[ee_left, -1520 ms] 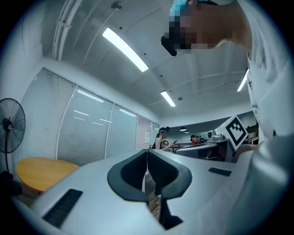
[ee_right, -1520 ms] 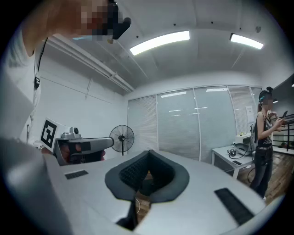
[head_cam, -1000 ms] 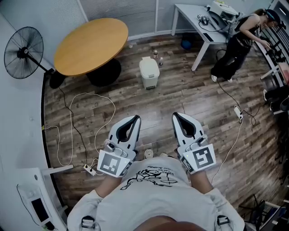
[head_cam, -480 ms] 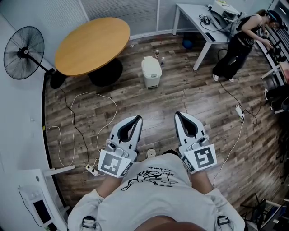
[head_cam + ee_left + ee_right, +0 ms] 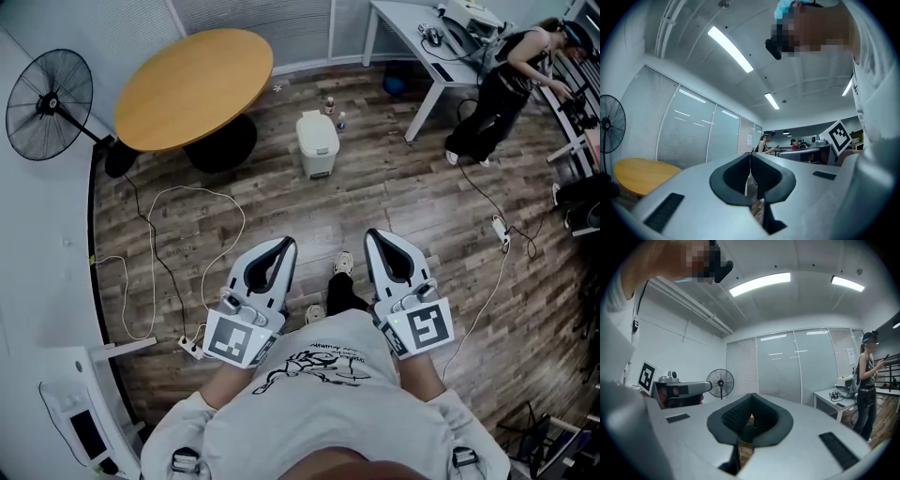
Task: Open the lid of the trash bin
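A small white trash bin with its lid down stands on the wood floor, just right of the round table's base, well ahead of me. My left gripper and right gripper are held close to my chest, far short of the bin. Both have their jaws together with nothing between them. In the left gripper view the left gripper tips meet; in the right gripper view the right gripper tips meet too. The bin does not show in either gripper view.
A round wooden table stands at the back left, a standing fan at the far left. White cables and a power strip lie on the floor at my left. A white desk and a person are at the back right.
The view has shifted forward a little and my foot now shows between the grippers. Both grippers keep the same pose and stay shut.
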The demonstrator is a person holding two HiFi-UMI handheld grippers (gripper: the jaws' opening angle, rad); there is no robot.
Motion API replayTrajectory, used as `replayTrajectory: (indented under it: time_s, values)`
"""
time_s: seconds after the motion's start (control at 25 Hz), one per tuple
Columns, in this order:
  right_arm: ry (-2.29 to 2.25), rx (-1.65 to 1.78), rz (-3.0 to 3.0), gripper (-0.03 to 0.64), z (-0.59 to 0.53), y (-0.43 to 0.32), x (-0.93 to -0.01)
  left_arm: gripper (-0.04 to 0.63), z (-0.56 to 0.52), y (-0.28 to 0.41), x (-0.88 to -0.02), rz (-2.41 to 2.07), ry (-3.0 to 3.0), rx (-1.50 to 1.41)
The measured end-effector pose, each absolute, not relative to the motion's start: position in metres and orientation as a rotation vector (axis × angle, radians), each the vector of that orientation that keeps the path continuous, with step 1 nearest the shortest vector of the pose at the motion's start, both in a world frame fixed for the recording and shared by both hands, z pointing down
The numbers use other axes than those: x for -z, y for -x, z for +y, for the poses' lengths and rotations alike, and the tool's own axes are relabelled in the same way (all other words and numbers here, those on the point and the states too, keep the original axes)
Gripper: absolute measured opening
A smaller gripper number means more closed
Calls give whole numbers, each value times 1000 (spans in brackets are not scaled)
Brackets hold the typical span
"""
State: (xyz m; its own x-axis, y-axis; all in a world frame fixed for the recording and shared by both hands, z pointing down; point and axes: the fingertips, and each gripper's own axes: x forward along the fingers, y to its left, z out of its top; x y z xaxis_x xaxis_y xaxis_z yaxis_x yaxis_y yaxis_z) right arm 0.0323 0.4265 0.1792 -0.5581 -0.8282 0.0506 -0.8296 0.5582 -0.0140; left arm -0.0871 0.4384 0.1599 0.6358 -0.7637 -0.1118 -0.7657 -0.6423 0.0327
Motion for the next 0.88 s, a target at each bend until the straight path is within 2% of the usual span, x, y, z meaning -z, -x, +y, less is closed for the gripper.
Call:
replayTrajectory:
  time_s: [0.88]
  values:
    - [-1418, -81, -2767, 6, 268, -87, -180, 20, 283, 31, -156, 1373, 2793, -140]
